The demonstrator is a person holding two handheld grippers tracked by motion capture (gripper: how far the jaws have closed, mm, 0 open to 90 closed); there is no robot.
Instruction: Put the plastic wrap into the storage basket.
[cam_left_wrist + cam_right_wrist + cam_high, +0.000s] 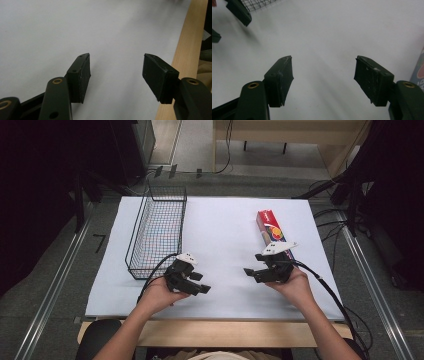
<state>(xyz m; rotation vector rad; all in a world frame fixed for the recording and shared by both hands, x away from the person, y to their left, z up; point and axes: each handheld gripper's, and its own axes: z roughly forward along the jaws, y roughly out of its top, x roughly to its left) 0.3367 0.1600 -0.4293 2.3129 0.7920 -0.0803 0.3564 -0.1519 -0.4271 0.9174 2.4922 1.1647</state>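
Observation:
A long red box (270, 231) with a colourful print lies on the white sheet (225, 220) at the right, its near end under the grey plate of my right gripper. My right gripper (251, 272) (323, 58) hovers beside that end, pointing left, jaws open with nothing between them. A sliver of the box (420, 67) sits at the right edge of the right gripper view. My left gripper (200, 283) (116, 56) is low over the sheet near the front, pointing right, jaws open and empty. Its black jaw (238, 12) also appears top left in the right gripper view.
A black wire basket (157, 227) stands empty at the left of the sheet, its near corner just beyond my left hand; its mesh (259, 2) is visible in the right gripper view. The wooden table edge (190, 42) runs along the front. Cables trail at the right.

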